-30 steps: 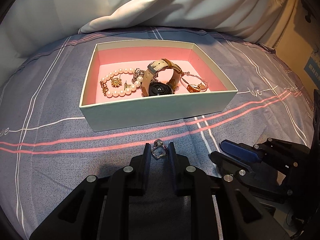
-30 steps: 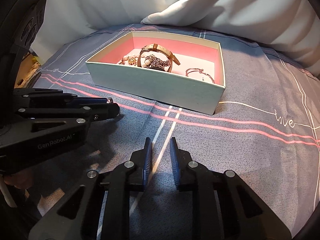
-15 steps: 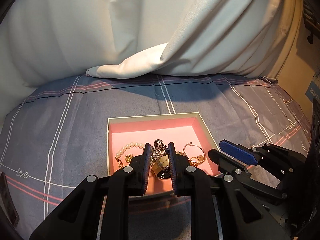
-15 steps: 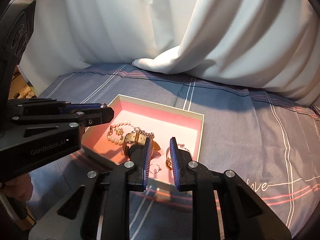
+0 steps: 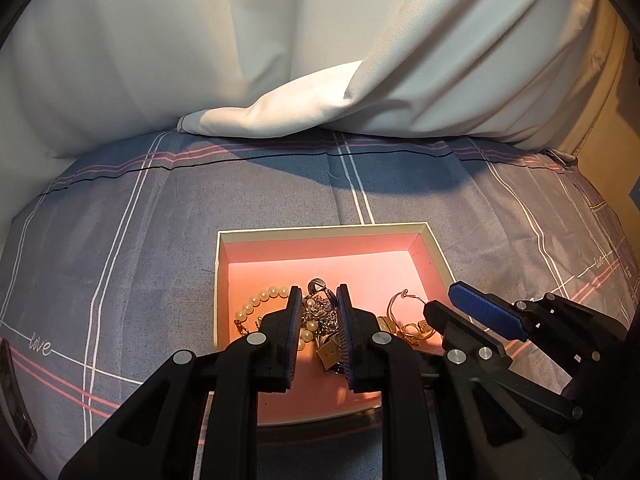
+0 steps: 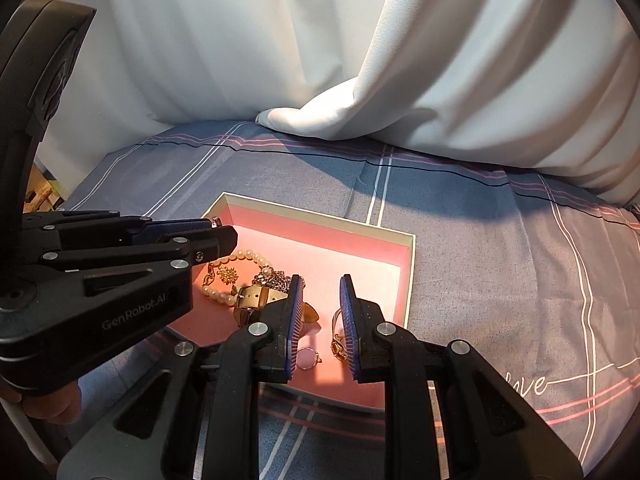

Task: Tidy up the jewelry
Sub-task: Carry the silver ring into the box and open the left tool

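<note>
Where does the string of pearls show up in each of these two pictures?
Left wrist view: pearl bracelet low centre, just left of the near tongs.
Right wrist view: pearl bracelet left of centre, beside the other tongs' tip.
Shared landmark: the pink-lined box that holds it.

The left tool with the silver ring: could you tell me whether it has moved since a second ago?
Yes. The left tool, shut on the silver ring, has travelled from the bedsheet before the box to above the box.
</note>
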Available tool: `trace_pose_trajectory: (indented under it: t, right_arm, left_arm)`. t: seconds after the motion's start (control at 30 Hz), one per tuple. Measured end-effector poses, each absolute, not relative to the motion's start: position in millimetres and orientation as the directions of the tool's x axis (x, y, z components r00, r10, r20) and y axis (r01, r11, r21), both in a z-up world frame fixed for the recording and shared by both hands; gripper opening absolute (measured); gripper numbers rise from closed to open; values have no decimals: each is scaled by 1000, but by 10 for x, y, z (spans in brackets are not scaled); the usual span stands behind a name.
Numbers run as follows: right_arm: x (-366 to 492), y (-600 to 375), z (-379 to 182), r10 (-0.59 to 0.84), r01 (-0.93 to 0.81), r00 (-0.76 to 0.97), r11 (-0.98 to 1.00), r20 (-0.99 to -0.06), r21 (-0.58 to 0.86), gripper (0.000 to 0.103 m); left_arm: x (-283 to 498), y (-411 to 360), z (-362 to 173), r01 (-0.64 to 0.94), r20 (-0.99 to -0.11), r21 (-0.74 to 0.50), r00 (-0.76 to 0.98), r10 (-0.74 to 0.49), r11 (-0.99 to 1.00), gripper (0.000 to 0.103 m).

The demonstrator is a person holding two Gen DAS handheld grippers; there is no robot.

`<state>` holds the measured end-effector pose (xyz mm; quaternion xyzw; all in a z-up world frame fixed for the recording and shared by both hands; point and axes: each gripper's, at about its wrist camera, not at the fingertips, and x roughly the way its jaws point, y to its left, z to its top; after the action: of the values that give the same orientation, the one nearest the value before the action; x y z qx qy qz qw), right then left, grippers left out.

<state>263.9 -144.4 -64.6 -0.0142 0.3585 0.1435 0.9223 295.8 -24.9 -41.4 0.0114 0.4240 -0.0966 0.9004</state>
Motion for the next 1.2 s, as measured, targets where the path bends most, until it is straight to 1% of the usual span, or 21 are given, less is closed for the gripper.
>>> trace_pose_trajectory:
  t: [0.6,1.2]
  right_arm:
    - [2689,-1410,-788,251,-287,679,956,-690,65,20]
    - [2679,-1403,-792,247,-293,674,954,-696,54,20]
  left_arm:
    - [3004,-277,-550,182,-787,-56,598,-155,982,17]
    - [3018,-289,-593,181,-795,-53,588,-151,982,17]
